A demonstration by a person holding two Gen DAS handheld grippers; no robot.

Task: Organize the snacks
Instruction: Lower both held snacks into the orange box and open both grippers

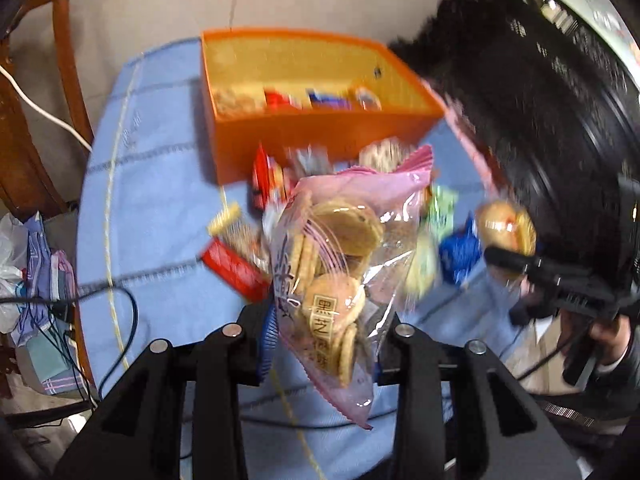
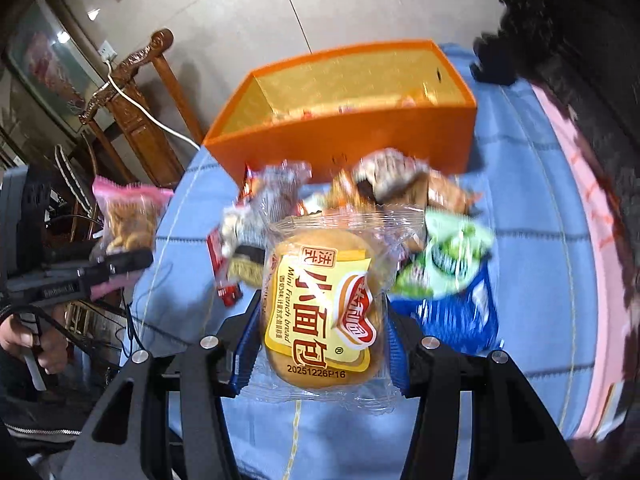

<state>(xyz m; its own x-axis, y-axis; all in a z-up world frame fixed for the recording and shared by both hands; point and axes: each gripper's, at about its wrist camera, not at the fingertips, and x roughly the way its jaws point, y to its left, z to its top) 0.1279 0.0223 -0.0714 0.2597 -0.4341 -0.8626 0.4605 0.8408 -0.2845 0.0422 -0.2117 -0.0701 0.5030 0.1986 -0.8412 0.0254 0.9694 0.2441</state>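
On the round table (image 1: 160, 184), a soft blue cloth with stitched grid lines lies under everything you are working with. Toward its far edge stands the orange box (image 1: 320, 136), rigid and rectangular with a yellow lining, a few wrapped snacks already on its floor. Between the box and you, directly in front of its near wall, a loose snack pile (image 2: 360, 188) of crinkled foil and plastic wrappers sprawls across the cloth, among them a blue packet (image 2: 460, 316) and a green one (image 2: 452, 256).

Your left gripper (image 1: 324, 320) is clamped on a biscuit bag (image 1: 336, 264), clear plastic with pink serrated ends, round flat biscuits showing through; it hangs above the pile. Your right gripper (image 2: 320, 344) grips a mini French bread (image 2: 320, 304), a soft golden bun in a clear wrapper with a yellow label, also raised over the cloth. A carved wooden chair (image 2: 132, 92) with a white cable stands beside the table.
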